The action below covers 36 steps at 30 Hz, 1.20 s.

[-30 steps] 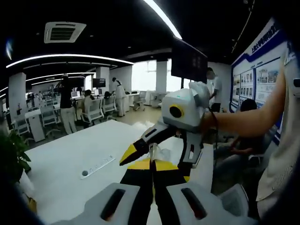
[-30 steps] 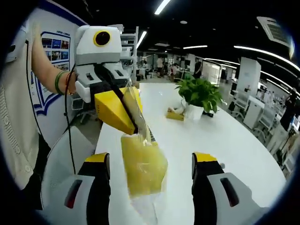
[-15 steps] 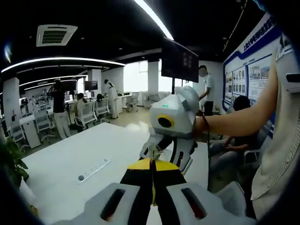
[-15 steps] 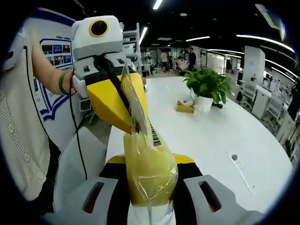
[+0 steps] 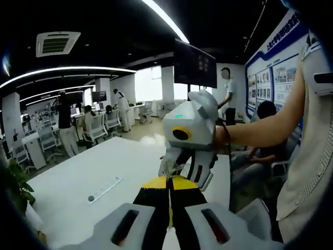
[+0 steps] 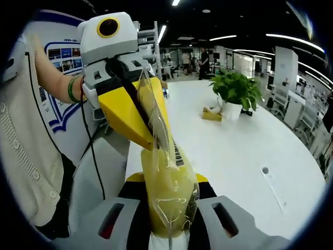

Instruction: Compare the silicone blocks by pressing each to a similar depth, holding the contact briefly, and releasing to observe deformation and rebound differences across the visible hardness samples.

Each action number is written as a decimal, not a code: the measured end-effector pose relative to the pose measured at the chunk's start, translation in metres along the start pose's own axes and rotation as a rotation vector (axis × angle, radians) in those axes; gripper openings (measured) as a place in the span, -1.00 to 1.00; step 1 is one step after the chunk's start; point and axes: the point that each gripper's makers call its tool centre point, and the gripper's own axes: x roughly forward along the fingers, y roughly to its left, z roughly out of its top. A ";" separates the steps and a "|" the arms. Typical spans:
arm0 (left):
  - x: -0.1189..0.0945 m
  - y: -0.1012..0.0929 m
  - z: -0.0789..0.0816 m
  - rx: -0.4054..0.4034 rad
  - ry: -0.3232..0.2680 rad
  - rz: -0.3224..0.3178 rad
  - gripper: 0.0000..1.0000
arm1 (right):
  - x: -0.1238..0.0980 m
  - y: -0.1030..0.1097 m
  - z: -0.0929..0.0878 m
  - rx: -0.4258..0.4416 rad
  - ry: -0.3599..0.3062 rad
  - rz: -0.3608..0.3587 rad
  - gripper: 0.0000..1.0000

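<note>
A yellow silicone block (image 6: pixel 169 195) sits inside a clear plastic bag (image 6: pixel 156 125) with a barcode label. My right gripper (image 6: pixel 166 182) is shut on the block through the bag, its jaws squeezing both sides. My left gripper (image 6: pixel 151 145), with yellow jaws and a white body, comes in from the left and is shut on the bag's clear upper film. In the left gripper view my left gripper (image 5: pixel 169 179) has its jaws together, and the right gripper (image 5: pixel 176 167) hangs just beyond their tips, held by a person's arm (image 5: pixel 260 133).
A long white table (image 6: pixel 234 151) lies under both grippers. On it stand a potted plant (image 6: pixel 237 91), a small yellow item (image 6: pixel 212 114) and a flush socket strip (image 5: pixel 106 186). Several people stand or sit in the office behind; a poster wall (image 5: pixel 270 78) is close.
One second ago my right gripper stood open around the bagged block; it has since shut on it. Over the last half second both grippers have hardly moved.
</note>
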 end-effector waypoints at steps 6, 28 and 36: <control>-0.002 0.000 -0.001 0.019 0.017 0.006 -1.00 | -0.001 0.004 -0.002 0.016 0.023 0.012 -0.79; -0.003 -0.004 0.000 0.039 0.035 0.008 -1.00 | -0.003 0.006 -0.003 -0.028 0.038 -0.017 -0.81; -0.004 -0.005 0.000 0.043 0.038 0.007 -1.00 | -0.003 0.008 -0.003 -0.026 0.041 -0.014 -0.80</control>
